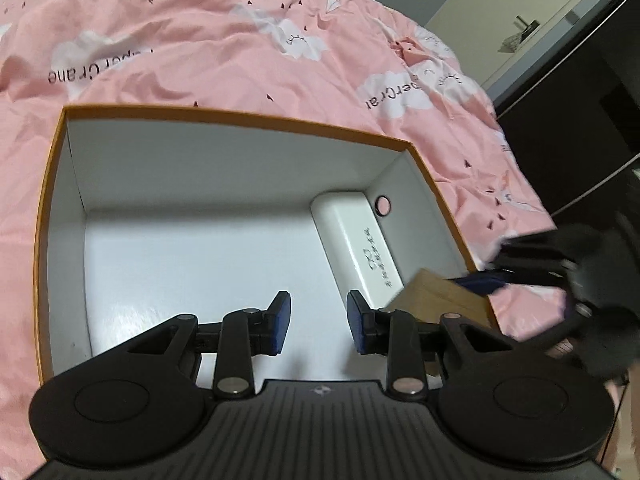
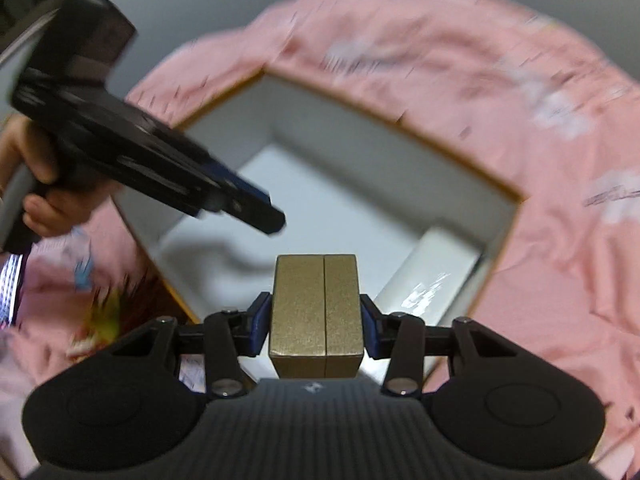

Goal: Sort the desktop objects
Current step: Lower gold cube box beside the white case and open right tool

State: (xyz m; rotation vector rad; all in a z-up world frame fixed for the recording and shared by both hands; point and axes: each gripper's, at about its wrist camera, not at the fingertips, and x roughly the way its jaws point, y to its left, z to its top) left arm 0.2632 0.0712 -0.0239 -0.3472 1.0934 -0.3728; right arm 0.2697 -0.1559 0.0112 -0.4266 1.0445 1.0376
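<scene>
right gripper [image 2: 316, 326] clamps gold box [image 2: 316, 312] over the carton's [image 1: 240, 118] near edge, likely for dropping in. white case [image 1: 356, 240] lies along carton's right wall. left gripper [image 1: 318, 322] half-open, empty, over carton floor.

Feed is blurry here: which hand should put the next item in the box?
Right. The right gripper already clamps the gold box above the open box; the left gripper has empty jaws.

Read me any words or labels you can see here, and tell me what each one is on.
"per Crane", upside down: pink quilt, on a white cloud.
"perCra", upside down and cut off: another cloud.
White case in the box: small dark print, too small to read.
Gold box: no text.
</scene>
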